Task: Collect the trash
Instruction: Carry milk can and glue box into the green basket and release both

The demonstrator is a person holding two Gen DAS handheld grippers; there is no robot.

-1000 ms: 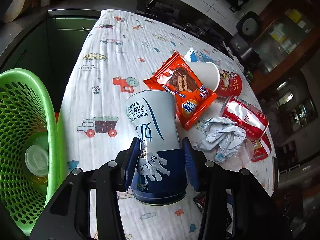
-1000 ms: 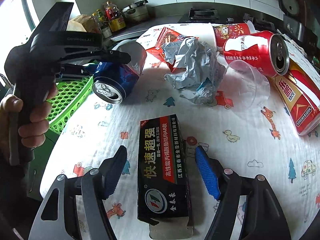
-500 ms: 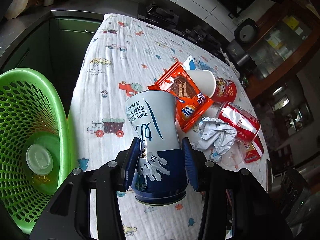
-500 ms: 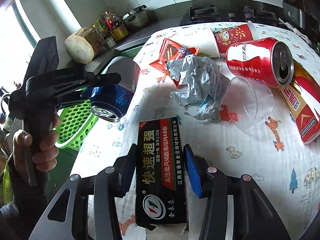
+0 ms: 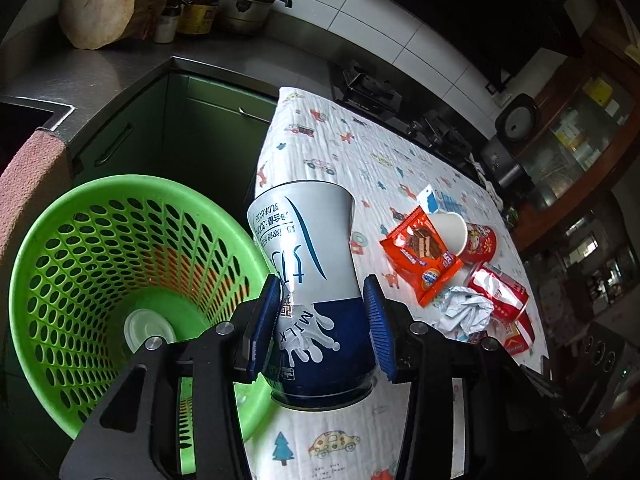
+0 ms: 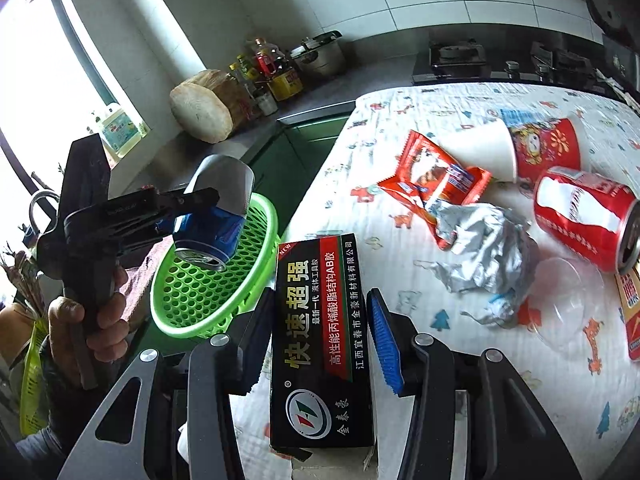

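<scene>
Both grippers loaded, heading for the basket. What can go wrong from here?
1. The left gripper pinches the milk can near its bottom end, and the can is dented; it may pivot or slip before it is over the green basket.
2. The right gripper holds the black box by its narrow sides; the carton may crush or slide.
3. Both hands converge on one basket; the grippers may collide.

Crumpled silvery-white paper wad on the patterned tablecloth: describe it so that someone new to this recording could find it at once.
Start at the white tablecloth printed with little cars and trees. Among the litter on it, the crumpled silvery-white paper wad lies between the orange-red snack wrapper and the tipped red soda can, by a clear plastic cup. It alone is shapeless, pale and unprinted.
</scene>
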